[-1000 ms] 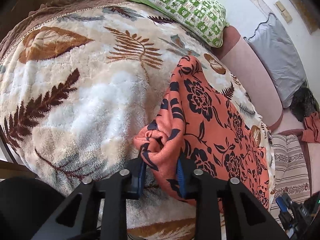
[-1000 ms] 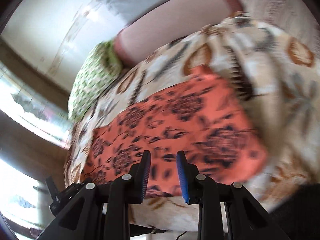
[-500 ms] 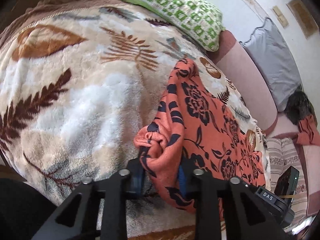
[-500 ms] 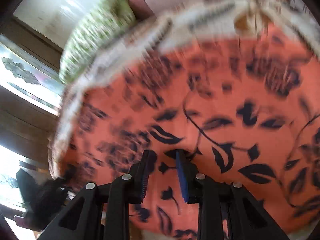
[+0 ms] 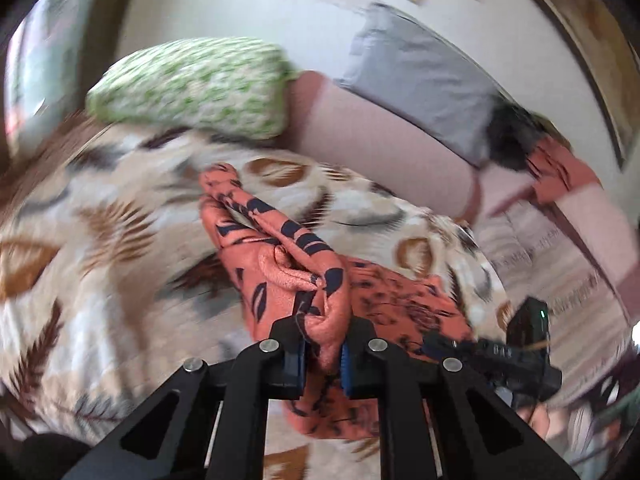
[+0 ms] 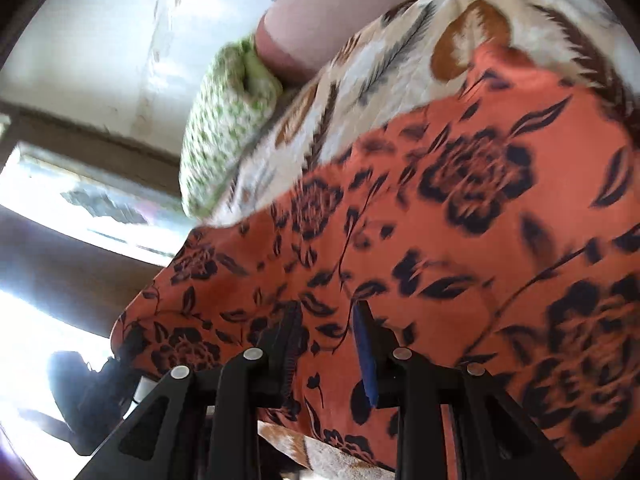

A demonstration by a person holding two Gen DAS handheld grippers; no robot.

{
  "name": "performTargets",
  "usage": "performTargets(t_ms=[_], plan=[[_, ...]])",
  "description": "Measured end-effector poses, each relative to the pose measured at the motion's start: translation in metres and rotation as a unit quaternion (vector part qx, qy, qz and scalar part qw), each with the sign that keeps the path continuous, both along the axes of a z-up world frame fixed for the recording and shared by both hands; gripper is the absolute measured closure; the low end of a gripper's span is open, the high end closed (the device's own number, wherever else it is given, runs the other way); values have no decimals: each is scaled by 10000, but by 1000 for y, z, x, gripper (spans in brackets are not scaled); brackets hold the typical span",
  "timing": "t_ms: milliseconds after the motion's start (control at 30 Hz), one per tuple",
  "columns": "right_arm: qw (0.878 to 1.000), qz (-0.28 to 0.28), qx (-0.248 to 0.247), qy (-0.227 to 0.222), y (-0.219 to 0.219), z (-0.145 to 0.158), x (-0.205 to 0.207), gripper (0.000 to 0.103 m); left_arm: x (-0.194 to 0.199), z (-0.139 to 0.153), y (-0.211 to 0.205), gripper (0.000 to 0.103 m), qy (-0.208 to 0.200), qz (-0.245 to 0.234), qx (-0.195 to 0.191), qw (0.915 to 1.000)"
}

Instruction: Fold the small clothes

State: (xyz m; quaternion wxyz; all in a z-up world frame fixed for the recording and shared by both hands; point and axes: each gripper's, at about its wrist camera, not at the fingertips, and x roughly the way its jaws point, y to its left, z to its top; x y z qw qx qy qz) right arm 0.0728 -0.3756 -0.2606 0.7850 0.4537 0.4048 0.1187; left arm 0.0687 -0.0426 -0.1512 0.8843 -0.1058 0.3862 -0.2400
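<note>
An orange garment with dark flowers lies on a fleecy leaf-print blanket. My left gripper is closing on a bunched edge of it. The pads press the fold, and the cloth rises from the blanket in a ridge toward the jaws. In the right wrist view the garment spreads wide and mostly flat. My right gripper hovers close over its near part with jaws opening and no cloth pinched between them. Its black body shows at the garment's right edge in the left wrist view.
A green patterned pillow and a grey pillow lean against the pink backrest. Another orange cloth and a dark bundle lie at far right. A striped cushion lies beyond the blanket's edge.
My left gripper has risen and rolled with the garment's edge, pulling the cloth up into a ridge. My right gripper has dropped closer to the garment and its jaws stand wider.
</note>
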Motion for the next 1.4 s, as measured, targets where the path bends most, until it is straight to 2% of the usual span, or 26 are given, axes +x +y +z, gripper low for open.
performTargets(t_ms=[33,67,100,233,333,433,467,533,600,633,667,733,800,867,967,1067,1167,1233,1267,1300,1333,1367,1400], plan=[[9998,-94,143,-34,-8,2,-3,57,-1,4,-13,91,-18,-149,21,9999],[9989,-216,403,-105,-20,4,-8,38,-2,9,-28,91,-26,-325,28,9995],[9978,-301,570,-177,-27,7,-8,35,-4,13,-44,91,-40,-503,65,9987],[9903,-871,927,-556,-71,21,-32,35,-15,21,-114,91,-148,-1266,254,9915],[9821,-1299,1145,-736,-107,22,-54,35,-28,12,-176,91,-129,-1899,397,9809],[9751,-1643,1342,-649,-136,10,-71,35,-41,-20,-240,90,21,-2565,618,9646],[9730,-1740,1397,-588,-143,5,-76,35,-44,-36,-260,90,192,-2805,793,9564],[9697,-1901,1443,-519,-155,0,-82,35,-47,-58,-274,88,662,-2937,1003,9483],[9697,-1991,1328,-490,-161,-1,-86,35,-45,-62,-265,81,918,-2995,779,9465],[9712,-1974,1253,-469,-162,0,-85,35,-43,-58,-256,76,915,-2998,650,9474],[9725,-1932,1222,-452,-162,-1,-83,35,-42,-50,-243,66,813,-2986,528,9494],[9737,-1838,1279,-418,-161,-2,-79,35,-42,-32,-222,54,461,-2858,437,9562],[9746,-1763,1319,-416,-159,-4,-80,35,-40,-15,-194,46,18,-2588,422,9650],[9780,-1662,1144,-523,-148,2,-76,36,-34,-10,-170,44,-171,-2268,603,9719],[9815,-1227,1140,-924,-128,13,-69,36,-23,-26,-147,44,-22,-1790,1037,9784],[9827,-787,1240,-1125,-98,23,-63,38,-15,-54,-137,44,221,-1481,1473,9777],[9928,-486,851,-685,-68,24,-59,40,-13,-83,-138,44,506,-1477,1845,9703],[9985,-392,370,119,-52,7,-56,44,-17,-108,-139,44,854,-1556,1967,9643],[9966,-334,149,736,-46,-10,-55,46,-20,-122,-138,43,1058,-1592,2031,9603],[9911,-258,23,1303,-41,-33,-57,53,-23,-135,-136,42,1162,-1606,2060,9583],[9894,-363,-93,1400,-41,-43,-63,82,-24,-141,-134,41,1236,-1625,1999,9583],[9894,-455,-177,1366,-44,-43,-69,95,-24,-142,-131,41,1285,-1620,1847,9608],[9894,-425,-129,1385,-46,-41,-69,95,-24,-139,-128,41,1306,-1636,1766,9618]])
